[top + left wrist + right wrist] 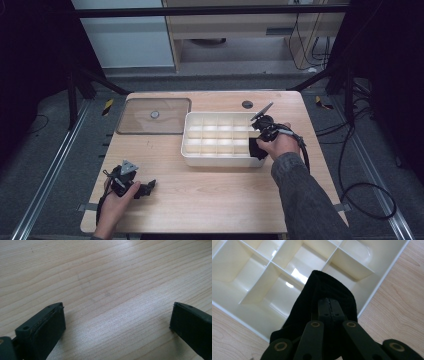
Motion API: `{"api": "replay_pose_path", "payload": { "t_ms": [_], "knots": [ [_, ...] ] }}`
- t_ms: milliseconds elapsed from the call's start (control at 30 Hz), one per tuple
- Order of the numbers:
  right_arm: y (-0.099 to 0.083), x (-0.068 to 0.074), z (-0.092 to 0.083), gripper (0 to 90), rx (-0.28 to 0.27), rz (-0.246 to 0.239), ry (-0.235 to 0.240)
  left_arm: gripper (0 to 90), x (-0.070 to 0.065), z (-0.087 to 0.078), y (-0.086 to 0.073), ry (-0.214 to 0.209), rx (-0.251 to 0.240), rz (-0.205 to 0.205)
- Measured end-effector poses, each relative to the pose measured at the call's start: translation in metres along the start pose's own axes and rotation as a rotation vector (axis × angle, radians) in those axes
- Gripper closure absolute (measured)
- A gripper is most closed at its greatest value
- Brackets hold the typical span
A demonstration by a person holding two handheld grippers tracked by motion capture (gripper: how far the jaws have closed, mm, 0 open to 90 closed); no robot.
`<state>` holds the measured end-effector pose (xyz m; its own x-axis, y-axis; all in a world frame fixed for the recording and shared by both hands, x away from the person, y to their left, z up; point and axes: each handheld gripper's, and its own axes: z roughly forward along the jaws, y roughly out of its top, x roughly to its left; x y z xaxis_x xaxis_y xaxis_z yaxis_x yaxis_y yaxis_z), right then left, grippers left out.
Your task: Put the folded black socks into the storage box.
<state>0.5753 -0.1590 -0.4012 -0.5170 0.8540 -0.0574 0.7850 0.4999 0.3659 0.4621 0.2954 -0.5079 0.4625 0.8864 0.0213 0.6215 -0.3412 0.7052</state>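
- Nearest the high camera: two forearms, one per side. Right one in a dark grey sleeve [305, 200]; left hand [112, 207] bare.
- Two handheld grippers, one per hand, black two-jaw type, each with a grey three-cornered plate on top.
- Left gripper [145, 189] low over bare tabletop at front left, jaws spread wide apart, nothing between them. Left gripper view: two blocky black pads over bare wood grain.
- Right gripper [256, 148] at front-right corner of the organiser tray [220, 160], jaws clamped together on a black cloth [322, 297].
- One black cloth: soft, matte, finely ribbed knit look, folded over the jaw tips and draped down both sides. Hangs over the tray's front-right corner compartment; contact with the tray floor can't be told.
- One tray: cream-white glossy plastic, rectangular, rounded corners, thin dividers forming a grid of square compartments. Exact cell count can't be told. Cells seen look empty.
- One clear rectangular lid [154, 116] with a small round centre mark, flat on the table just left of the tray, at the back.
- One table [210, 200]: light wood, straight grain, rounded corners, one dark round grommet [247, 104] near back edge.
- Black cable [350, 190] trailing from right gripper off the table's right side.
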Motion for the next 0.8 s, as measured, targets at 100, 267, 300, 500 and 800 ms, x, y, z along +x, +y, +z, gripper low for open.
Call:
{"api": "replay_pose_path", "payload": {
  "t_ms": [100, 267, 300, 500, 800],
  "knots": [
    [0.000, 0.001, 0.001, 90.0, 0.004, -0.006, -0.003, 0.0, 0.000, 0.000, 0.000, 0.000, 0.001, -0.001],
    [-0.003, 0.002, 0.004, 90.0, 0.018, -0.018, -0.001, 0.0, 0.000, 0.000, 0.000, 0.000, 0.000, -0.004],
    [-0.004, 0.002, 0.006, 90.0, 0.020, -0.020, 0.003, 0.0, 0.000, 0.000, 0.000, 0.000, 0.000, -0.003],
    [-0.006, 0.003, 0.009, 90.0, 0.032, -0.022, 0.007, 0.0, -0.001, 0.000, 0.000, 0.000, -0.004, -0.008],
    [-0.013, 0.005, 0.022, 90.0, 0.054, -0.025, 0.015, 0.0, 0.000, 0.000, 0.000, 0.000, 0.000, -0.005]
  ]
}}
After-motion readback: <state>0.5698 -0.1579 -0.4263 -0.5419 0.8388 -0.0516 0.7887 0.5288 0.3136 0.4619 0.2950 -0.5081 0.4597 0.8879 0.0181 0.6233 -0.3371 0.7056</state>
